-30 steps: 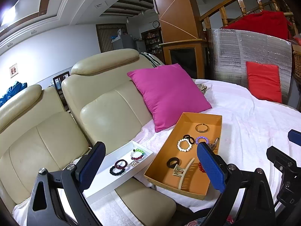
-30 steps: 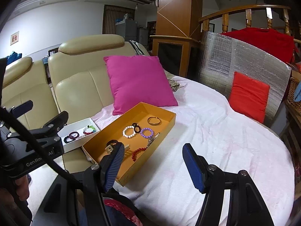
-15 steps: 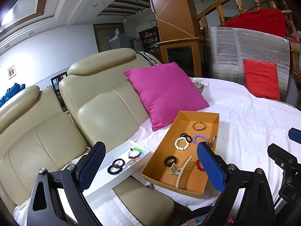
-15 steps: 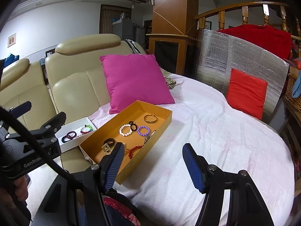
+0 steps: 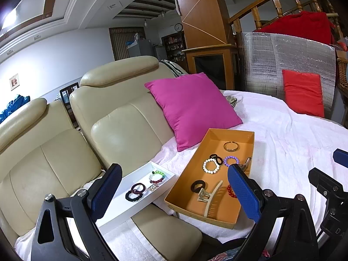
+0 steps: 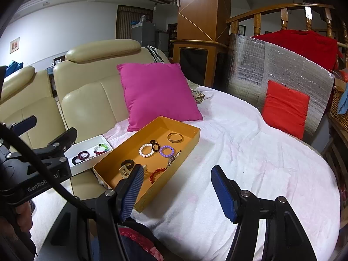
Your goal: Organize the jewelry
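Red bead bracelet half behind a blue finger, small trinkets in white tray too tiny to identify

Evenly lit indoor room, moderately bright, colours vivid. A strong white glare burns at the upper left of the left wrist view, from a ceiling light. Shadows are soft. Both views are sharp centrally, with heavy fisheye bending and black vignetted corners.
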Action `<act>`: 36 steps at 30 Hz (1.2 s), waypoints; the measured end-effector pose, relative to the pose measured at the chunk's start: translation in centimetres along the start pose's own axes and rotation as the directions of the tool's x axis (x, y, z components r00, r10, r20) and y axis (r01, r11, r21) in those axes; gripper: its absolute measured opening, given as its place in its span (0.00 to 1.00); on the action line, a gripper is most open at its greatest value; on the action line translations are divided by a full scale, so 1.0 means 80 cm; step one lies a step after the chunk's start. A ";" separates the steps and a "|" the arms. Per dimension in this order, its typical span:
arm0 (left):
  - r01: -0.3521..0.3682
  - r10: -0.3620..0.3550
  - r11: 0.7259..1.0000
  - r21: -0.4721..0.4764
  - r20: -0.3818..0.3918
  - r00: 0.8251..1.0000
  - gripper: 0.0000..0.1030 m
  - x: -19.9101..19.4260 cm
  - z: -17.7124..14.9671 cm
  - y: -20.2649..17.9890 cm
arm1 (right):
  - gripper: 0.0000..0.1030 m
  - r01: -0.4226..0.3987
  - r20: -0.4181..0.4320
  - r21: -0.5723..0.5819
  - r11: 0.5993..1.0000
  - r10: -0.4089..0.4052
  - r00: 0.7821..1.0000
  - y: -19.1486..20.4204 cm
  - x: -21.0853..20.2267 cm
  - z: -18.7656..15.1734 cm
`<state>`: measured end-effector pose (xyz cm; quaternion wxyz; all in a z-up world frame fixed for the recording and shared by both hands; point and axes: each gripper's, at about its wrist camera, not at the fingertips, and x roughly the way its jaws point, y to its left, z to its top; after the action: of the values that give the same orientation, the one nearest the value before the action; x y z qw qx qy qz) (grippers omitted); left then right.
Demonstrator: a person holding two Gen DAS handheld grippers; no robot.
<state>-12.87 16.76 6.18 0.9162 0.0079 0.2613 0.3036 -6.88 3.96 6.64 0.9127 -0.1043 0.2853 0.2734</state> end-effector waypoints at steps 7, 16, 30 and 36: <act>0.001 -0.001 1.000 -0.006 -0.004 1.000 0.95 -0.001 -0.001 0.002 | 0.66 -0.001 -0.003 -0.006 1.000 0.001 1.000 0.004 0.001 0.000; 0.006 -0.006 1.000 -0.008 0.001 1.000 0.95 -0.003 -0.002 0.005 | 0.66 0.003 0.004 -0.013 1.000 -0.003 1.000 0.009 -0.003 -0.001; 0.015 -0.016 1.000 -0.010 -0.012 1.000 0.95 -0.002 -0.005 0.006 | 0.66 0.004 0.003 -0.019 1.000 -0.004 1.000 0.012 -0.002 -0.001; 0.015 -0.015 1.000 -0.012 -0.010 1.000 0.95 -0.003 -0.006 0.008 | 0.66 0.008 0.004 -0.026 1.000 -0.008 1.000 0.016 -0.005 -0.002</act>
<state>-13.59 17.06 6.02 0.9173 -0.0010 0.2640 0.2982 -7.93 4.79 6.67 0.9129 -0.1168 0.2797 0.2735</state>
